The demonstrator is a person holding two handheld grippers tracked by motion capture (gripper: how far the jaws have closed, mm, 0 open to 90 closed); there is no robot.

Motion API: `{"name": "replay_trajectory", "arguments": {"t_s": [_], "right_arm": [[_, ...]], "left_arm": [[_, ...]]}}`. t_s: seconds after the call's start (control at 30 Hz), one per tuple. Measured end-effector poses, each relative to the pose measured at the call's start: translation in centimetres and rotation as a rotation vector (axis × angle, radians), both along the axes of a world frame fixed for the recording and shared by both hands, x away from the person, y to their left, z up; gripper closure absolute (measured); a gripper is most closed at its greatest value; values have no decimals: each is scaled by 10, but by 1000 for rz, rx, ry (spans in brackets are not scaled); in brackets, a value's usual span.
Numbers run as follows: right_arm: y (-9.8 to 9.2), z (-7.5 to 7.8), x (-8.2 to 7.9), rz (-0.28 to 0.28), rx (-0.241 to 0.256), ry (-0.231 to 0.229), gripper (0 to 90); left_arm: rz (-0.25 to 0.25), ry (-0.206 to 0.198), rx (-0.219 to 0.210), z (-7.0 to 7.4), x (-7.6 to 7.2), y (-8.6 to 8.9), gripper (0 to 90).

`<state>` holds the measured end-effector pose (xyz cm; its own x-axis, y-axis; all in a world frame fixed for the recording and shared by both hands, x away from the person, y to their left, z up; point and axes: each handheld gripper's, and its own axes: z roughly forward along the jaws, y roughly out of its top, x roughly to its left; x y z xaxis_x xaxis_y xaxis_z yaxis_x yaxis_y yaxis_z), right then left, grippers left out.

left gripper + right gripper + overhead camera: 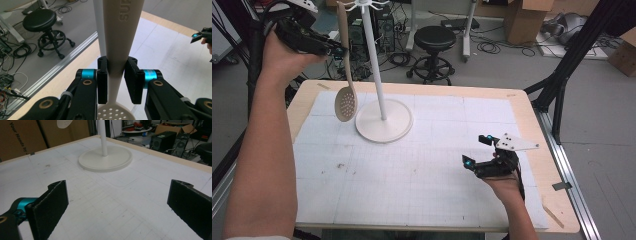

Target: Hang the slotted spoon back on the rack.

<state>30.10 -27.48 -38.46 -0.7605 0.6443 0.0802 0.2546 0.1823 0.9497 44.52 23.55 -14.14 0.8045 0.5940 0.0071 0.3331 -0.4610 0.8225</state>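
One slotted spoon [345, 75] hangs clamped by its handle in my left gripper [337, 50], raised far left beside the stand [383, 120]. My right gripper [477, 150] rests near right on the table [422, 185], jaws spread wide with nothing between them.

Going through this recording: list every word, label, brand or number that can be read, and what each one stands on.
"SUR": raised letters on the handle of the slotted spoon, cut off by the top edge of the left gripper view; the rest of the word is out of frame.
"Your Hands by": printed on the cardboard box behind the table in the right gripper view, cut off at both ends.
No other text is readable on the stand or on the table mat.
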Motion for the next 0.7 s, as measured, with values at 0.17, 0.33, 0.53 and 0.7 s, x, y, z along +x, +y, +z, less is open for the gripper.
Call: {"name": "replay_trajectory", "arguments": {"t_s": [0.17, 0.33, 0.53, 0.7], "right_arm": [[0, 0, 0, 0, -1, -4, 26], [0, 0, 0, 2, 3, 0, 26], [0, -1, 1, 3, 2, 2, 26], [0, -1, 1, 6, 1, 1, 26]], "left_arm": [[-1, 8, 11, -2, 4, -6, 737], [5, 15, 20, -5, 8, -11, 736], [25, 22, 24, -6, 11, -10, 737], [55, 28, 29, -7, 15, -5, 737]]}}
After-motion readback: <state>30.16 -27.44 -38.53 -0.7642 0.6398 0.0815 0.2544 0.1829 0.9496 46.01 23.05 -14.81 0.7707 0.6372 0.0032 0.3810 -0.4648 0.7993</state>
